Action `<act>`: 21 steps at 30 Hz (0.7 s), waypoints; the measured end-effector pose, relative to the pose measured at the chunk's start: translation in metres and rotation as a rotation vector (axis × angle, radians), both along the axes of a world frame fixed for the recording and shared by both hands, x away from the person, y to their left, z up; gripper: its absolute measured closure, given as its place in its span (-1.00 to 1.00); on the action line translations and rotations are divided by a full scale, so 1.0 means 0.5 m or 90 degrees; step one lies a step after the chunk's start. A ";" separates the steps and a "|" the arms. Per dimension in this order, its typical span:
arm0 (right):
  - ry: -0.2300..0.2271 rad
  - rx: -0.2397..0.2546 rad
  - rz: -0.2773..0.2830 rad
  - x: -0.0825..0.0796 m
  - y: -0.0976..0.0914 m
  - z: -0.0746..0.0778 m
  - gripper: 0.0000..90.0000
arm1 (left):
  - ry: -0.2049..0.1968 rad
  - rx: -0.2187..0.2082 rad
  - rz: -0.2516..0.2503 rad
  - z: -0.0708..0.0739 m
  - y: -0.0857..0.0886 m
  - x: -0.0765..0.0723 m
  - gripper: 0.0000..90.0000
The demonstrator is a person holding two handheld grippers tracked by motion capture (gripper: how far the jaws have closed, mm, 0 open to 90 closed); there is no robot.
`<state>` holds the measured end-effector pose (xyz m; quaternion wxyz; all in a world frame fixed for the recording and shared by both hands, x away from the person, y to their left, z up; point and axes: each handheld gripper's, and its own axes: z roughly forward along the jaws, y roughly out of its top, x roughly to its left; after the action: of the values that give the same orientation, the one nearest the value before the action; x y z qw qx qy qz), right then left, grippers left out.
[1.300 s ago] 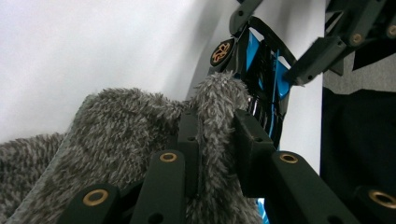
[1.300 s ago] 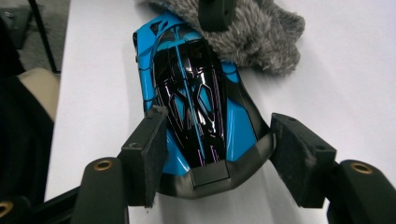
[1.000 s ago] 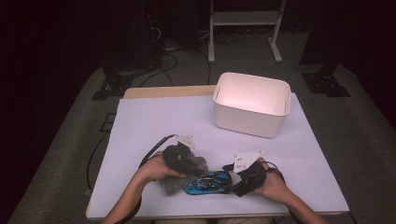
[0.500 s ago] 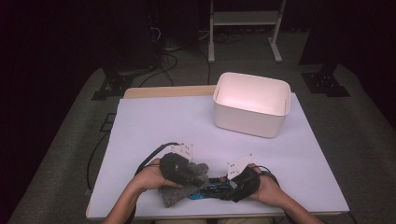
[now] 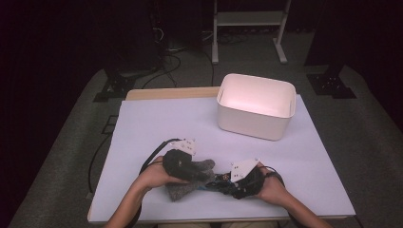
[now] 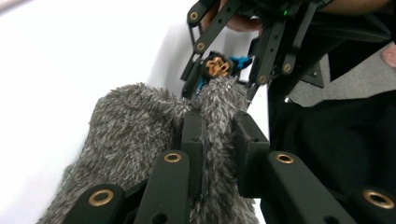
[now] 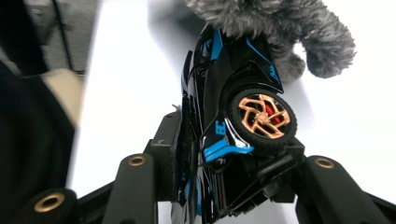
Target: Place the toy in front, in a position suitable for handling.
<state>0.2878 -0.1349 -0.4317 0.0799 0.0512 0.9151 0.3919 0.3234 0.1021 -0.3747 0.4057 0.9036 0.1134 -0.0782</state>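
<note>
Near table edge: left gripper [image 6: 219,135] pinched soft grey plush [image 6: 135,135]; right gripper [image 7: 229,154], jaws just closing, clamped rigid toy car [image 7: 233,93] across body; glossy, likely slippery; avoid delicate wheels

We see a black and blue toy car [image 7: 219,116] with gold wheels, tipped on its side at the table's near edge, its nose tucked under a grey fuzzy cloth [image 5: 190,183] bunched just left of it.
</note>
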 end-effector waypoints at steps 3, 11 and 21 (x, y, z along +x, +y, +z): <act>0.028 0.001 -0.009 0.019 -0.009 -0.012 0.21 | -0.018 0.013 -0.011 0.003 -0.030 0.008 0.72; 0.068 0.028 -0.016 0.018 -0.048 -0.009 0.06 | -0.055 0.059 -0.027 -0.011 -0.067 0.008 0.68; 0.069 0.029 -0.033 0.015 -0.068 -0.005 0.26 | -0.065 0.119 0.001 0.017 -0.070 -0.015 0.09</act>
<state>0.2953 -0.1687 -0.4340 0.0394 0.0981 0.9074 0.4068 0.3158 0.0671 -0.3664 0.3251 0.9401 0.1001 -0.0206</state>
